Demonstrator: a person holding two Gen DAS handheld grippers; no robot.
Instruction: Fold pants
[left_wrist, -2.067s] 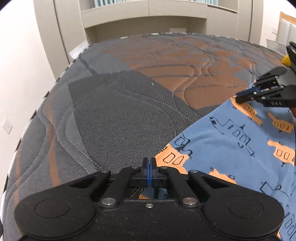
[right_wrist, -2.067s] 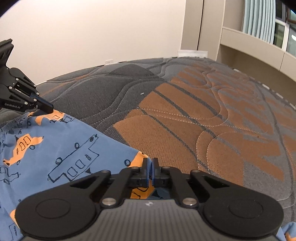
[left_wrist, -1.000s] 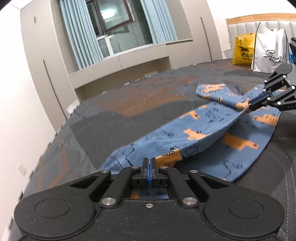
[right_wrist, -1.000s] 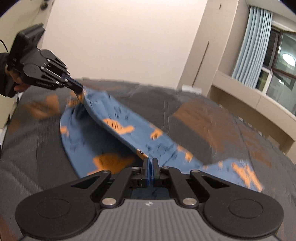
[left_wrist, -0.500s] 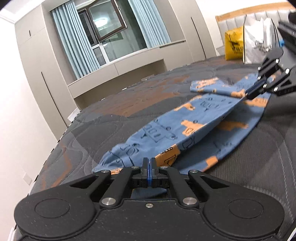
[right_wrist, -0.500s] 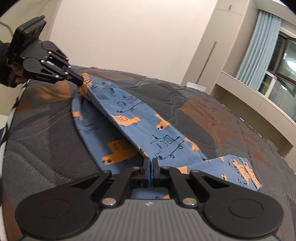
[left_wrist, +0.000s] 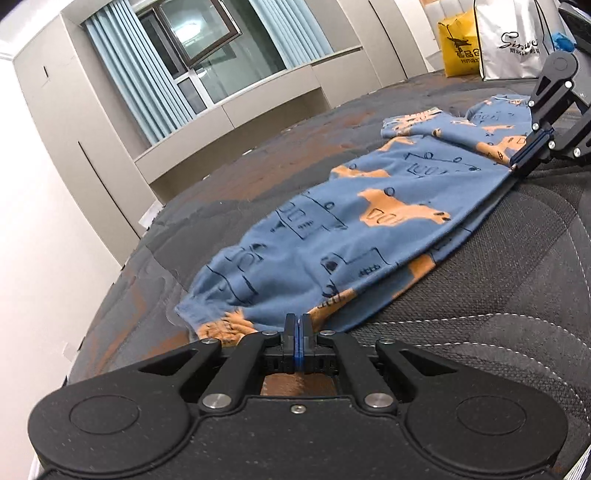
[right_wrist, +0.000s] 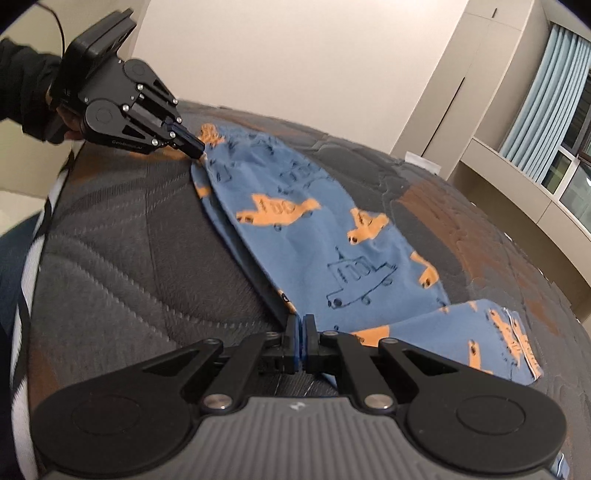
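Observation:
Blue pants (left_wrist: 354, 236) with orange and dark line prints lie on the grey and orange mattress (left_wrist: 498, 288), one layer folded over another. My left gripper (left_wrist: 296, 325) is shut on the near edge of the pants. My right gripper (right_wrist: 300, 325) is shut on the other end of the same edge. In the left wrist view the right gripper (left_wrist: 517, 166) shows at the far right; in the right wrist view the left gripper (right_wrist: 197, 149) shows at the upper left. The pants (right_wrist: 314, 236) stretch between them, low over the mattress (right_wrist: 129, 240).
A yellow bag (left_wrist: 460, 46) and a white bag (left_wrist: 513, 40) stand at the far end of the bed. A window ledge (left_wrist: 236, 110) and curtains (left_wrist: 122, 70) run along the far wall. The mattress edge (right_wrist: 33, 236) is close at the left.
Both grippers have lifted one edge of the pants, carried it over the rest and lowered it towards the mattress. The pants now lie doubled over.

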